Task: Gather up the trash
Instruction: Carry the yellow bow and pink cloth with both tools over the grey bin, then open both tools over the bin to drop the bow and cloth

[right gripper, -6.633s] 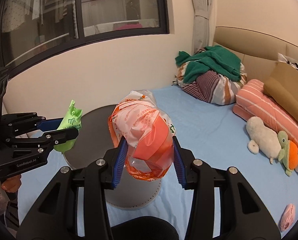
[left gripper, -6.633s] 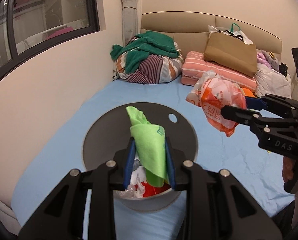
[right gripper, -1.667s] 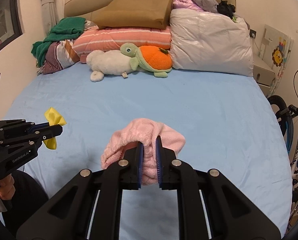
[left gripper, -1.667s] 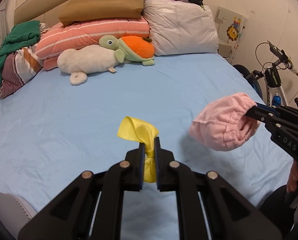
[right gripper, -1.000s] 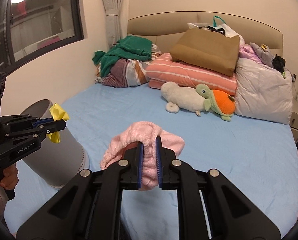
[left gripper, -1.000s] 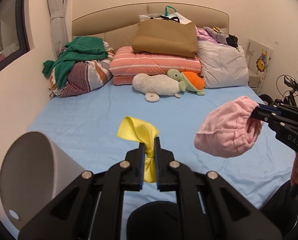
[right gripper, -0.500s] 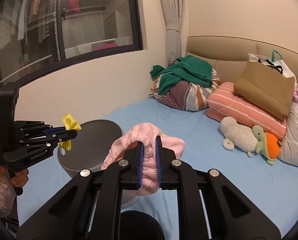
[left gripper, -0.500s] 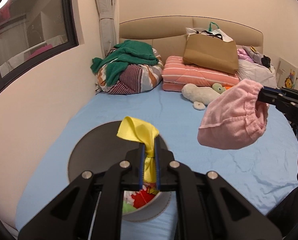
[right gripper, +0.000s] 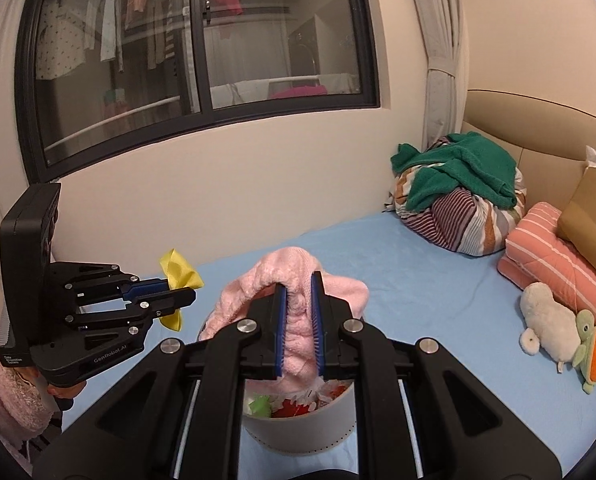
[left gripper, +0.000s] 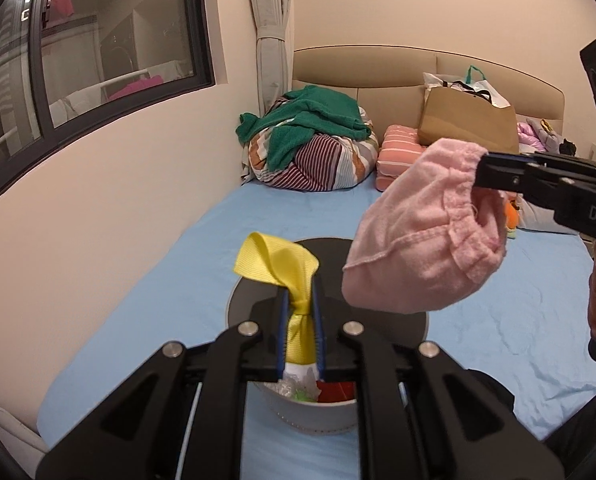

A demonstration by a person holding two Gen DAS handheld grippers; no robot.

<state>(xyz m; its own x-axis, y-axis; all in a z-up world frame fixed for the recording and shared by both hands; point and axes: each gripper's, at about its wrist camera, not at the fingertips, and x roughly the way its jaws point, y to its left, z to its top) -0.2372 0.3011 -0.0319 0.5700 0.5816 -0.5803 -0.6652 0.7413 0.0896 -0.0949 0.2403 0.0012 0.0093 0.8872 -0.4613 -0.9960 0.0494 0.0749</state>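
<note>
Clamped in my left claw (left gripper: 300,334), a yellow ribbon (left gripper: 279,265) hung over the open gray trash bin (left gripper: 313,416) on the blue bed (left gripper: 202,256). Beside it my right claw (right gripper: 297,334) gripped a pink fuzzy cloth (right gripper: 298,280) above the same bin, already holding crumpled scraps. Farther back lay striped bedding (left gripper: 318,160) and a stuffed turtle (right gripper: 592,344).

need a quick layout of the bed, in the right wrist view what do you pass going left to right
left hand-held gripper holding the yellow ribbon → pink cloth → green towel on the striped bundle → white plush toy
</note>
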